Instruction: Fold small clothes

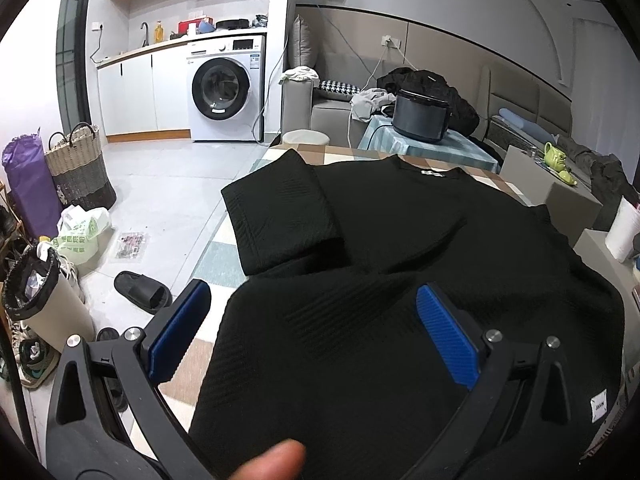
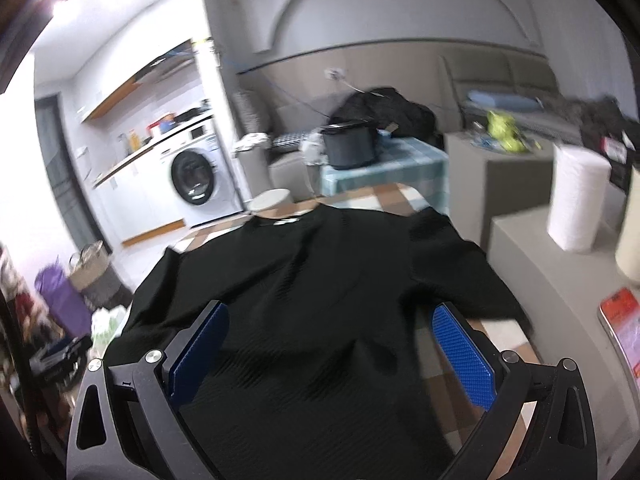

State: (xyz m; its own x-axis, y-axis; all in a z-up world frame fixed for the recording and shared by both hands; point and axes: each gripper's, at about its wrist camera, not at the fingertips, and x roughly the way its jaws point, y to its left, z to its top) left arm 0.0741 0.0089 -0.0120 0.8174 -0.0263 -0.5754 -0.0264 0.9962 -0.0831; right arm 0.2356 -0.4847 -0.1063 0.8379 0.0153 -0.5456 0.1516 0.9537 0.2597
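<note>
A black ribbed T-shirt lies on a checked tablecloth, collar away from me. Its left sleeve is folded inward over the body. My left gripper is open, its blue pads spread wide just above the shirt's lower left part. A fingertip shows at the bottom edge. In the blurred right wrist view the shirt lies spread, and my right gripper is open above its lower middle, holding nothing.
A grey cooker stands on a blue-checked table behind. A paper towel roll and a phone sit on grey blocks at the right. Washing machine, baskets, bin and slippers are on the floor at the left.
</note>
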